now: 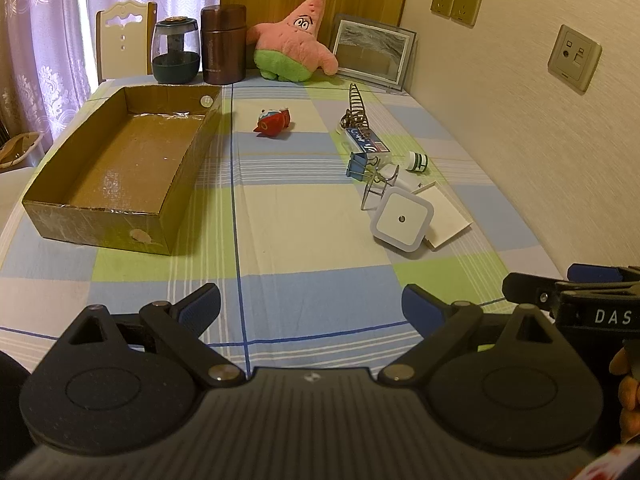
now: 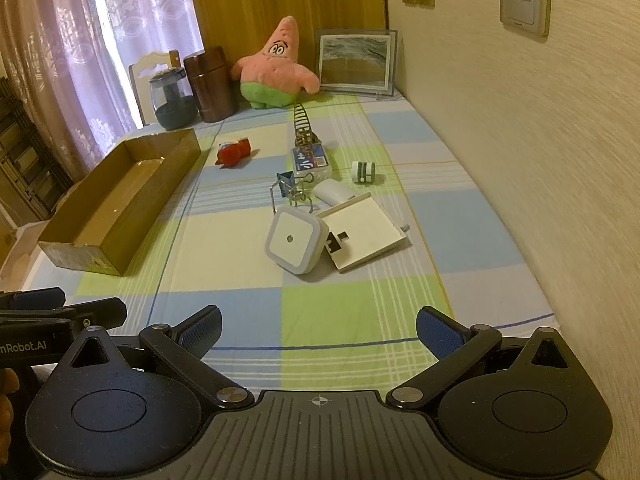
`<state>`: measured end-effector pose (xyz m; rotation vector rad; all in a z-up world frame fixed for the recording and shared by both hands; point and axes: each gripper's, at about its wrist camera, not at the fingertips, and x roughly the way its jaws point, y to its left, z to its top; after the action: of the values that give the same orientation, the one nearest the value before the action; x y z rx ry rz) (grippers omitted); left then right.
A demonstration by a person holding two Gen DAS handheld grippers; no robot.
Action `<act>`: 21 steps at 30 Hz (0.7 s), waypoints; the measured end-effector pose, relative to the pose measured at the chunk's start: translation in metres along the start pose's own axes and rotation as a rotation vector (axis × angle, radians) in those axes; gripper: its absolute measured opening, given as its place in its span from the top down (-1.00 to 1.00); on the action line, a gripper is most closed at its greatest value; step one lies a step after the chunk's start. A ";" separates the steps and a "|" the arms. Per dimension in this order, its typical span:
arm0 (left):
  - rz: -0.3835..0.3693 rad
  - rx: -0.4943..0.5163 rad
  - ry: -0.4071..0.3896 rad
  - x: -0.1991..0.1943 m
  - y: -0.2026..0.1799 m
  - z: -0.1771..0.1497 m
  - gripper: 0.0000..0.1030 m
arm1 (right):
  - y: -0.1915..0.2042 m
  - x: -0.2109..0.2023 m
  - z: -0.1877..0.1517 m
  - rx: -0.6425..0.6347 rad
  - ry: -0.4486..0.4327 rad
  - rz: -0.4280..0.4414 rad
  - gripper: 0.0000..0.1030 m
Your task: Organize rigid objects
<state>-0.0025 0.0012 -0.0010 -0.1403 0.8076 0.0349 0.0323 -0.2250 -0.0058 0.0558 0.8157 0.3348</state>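
An empty cardboard box [image 1: 120, 168] [image 2: 116, 204] lies on the left of the checked tablecloth. A red toy [image 1: 274, 122] [image 2: 234, 152] lies beside it. To the right lies a cluster: a square white night light [image 1: 401, 219] [image 2: 294, 238], a flat white box [image 1: 448, 216] [image 2: 366, 236], blue binder clips [image 1: 360, 165] [image 2: 286, 184], a wire stand [image 1: 380, 184], a labelled tube [image 1: 366, 142] [image 2: 310, 158], a metal coil [image 1: 357, 106] [image 2: 302, 124] and a green-striped white cap [image 1: 418, 161] [image 2: 364, 171]. My left gripper [image 1: 311, 310] and right gripper [image 2: 319, 326] are open and empty, near the front edge.
At the back stand a dark glass jar [image 1: 175, 51], a brown flask [image 1: 223, 44], a pink star plush [image 1: 296, 40] and a framed picture [image 1: 372, 53]. A wall runs along the table's right side. A chair [image 1: 124, 36] stands behind the table.
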 end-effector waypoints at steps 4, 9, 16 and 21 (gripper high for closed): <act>-0.001 0.000 -0.003 -0.001 0.000 0.000 -0.85 | 0.000 0.000 0.000 0.000 0.000 -0.001 -0.96; -0.002 -0.002 -0.004 -0.001 0.000 0.000 -0.85 | 0.000 0.000 0.000 -0.001 0.000 -0.001 -0.96; -0.003 -0.003 -0.003 -0.001 0.000 0.000 -0.85 | 0.000 0.000 0.000 0.000 0.000 0.000 -0.96; -0.003 -0.002 -0.004 -0.001 0.000 0.000 -0.85 | 0.000 0.000 0.001 0.000 -0.001 -0.001 -0.96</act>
<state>-0.0033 0.0012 -0.0002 -0.1438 0.8033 0.0333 0.0326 -0.2253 -0.0052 0.0550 0.8151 0.3341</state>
